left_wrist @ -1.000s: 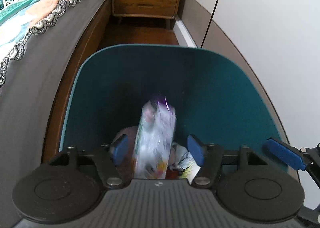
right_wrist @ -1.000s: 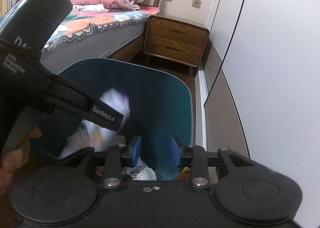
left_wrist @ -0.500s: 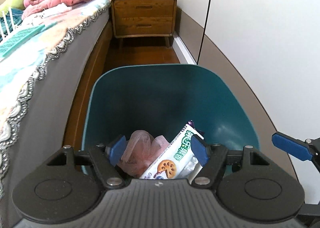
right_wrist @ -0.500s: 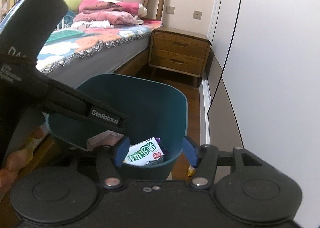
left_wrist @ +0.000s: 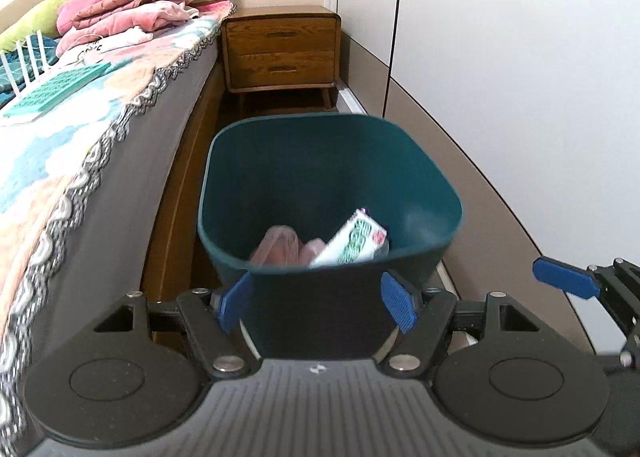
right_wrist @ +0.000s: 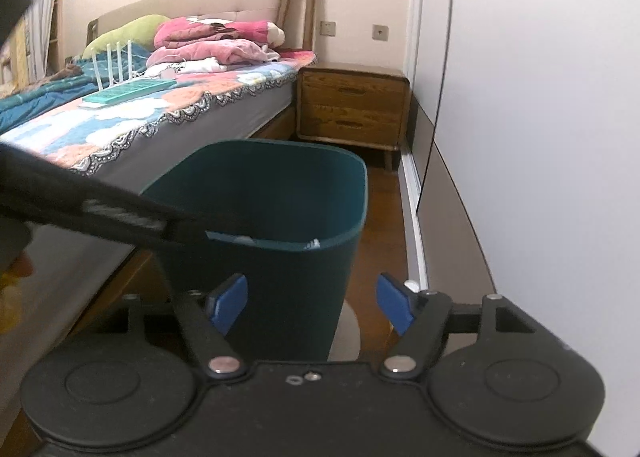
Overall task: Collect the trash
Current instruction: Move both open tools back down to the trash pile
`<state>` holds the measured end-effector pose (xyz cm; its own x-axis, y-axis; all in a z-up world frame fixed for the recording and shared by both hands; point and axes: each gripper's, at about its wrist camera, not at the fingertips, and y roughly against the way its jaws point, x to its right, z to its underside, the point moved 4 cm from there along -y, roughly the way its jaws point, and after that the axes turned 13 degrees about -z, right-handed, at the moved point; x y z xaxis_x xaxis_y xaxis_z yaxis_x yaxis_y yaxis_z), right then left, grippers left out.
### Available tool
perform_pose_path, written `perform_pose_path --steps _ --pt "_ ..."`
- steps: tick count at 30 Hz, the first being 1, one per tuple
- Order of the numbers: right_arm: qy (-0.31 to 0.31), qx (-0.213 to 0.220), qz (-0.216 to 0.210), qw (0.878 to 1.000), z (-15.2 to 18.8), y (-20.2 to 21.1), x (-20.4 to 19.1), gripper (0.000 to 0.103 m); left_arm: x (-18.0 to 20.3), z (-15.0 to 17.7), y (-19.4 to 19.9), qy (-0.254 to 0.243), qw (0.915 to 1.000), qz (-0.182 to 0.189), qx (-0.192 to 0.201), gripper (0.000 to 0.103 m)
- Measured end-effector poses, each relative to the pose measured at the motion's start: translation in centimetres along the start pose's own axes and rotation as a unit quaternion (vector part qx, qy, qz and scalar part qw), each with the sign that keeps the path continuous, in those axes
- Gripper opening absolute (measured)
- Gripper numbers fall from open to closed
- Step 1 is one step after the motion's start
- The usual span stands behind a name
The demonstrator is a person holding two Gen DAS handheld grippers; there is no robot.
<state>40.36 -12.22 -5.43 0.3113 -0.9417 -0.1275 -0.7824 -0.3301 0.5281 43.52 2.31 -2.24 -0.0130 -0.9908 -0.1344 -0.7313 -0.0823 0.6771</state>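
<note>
Teal bin (left_wrist: 404,177) is seen from the left wrist holding a green-printed wrapper (left_wrist: 354,243) and pink bag (left_wrist: 280,247); the left gripper (left_wrist: 316,303) is spread, empty. From the right wrist, the right gripper (right_wrist: 312,307) is opening with nothing between, the trash judged deposited.

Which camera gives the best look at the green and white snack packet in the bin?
The left wrist view. It looks down into the teal bin, so the snack packet shows tilted beside pink crumpled trash. The right wrist view sits lower: the bin's near wall hides the contents except white slivers at the rim.
</note>
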Motion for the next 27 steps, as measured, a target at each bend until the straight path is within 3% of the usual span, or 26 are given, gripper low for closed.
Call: perform_pose_path --steps 3,7,15,21,27 --pt "-0.028 -0.004 0.0 1.0 2.1 0.2 0.8 0.08 -0.3 2.3 0.2 0.005 0.9999 0.008 -0.012 0.079" --pt "-0.064 -0.014 0.01 0.998 6.0 0.0 2.0 0.089 -0.5 6.1 -0.4 0.007 0.9994 0.018 -0.028 0.08" --pt "-0.095 -0.088 0.011 0.992 15.9 -2.3 3.8 0.099 0.9 16.2 -5.2 -0.021 0.9963 0.01 -0.083 0.081" --pt "-0.1 -0.158 0.002 0.982 23.1 -4.5 4.0 0.099 2.1 24.6 -10.8 -0.025 0.9801 0.03 -0.195 0.081" --pt "-0.09 -0.219 -0.02 0.971 28.6 -6.5 3.4 0.099 1.6 32.8 -14.5 -0.036 0.9616 0.005 -0.272 0.081"
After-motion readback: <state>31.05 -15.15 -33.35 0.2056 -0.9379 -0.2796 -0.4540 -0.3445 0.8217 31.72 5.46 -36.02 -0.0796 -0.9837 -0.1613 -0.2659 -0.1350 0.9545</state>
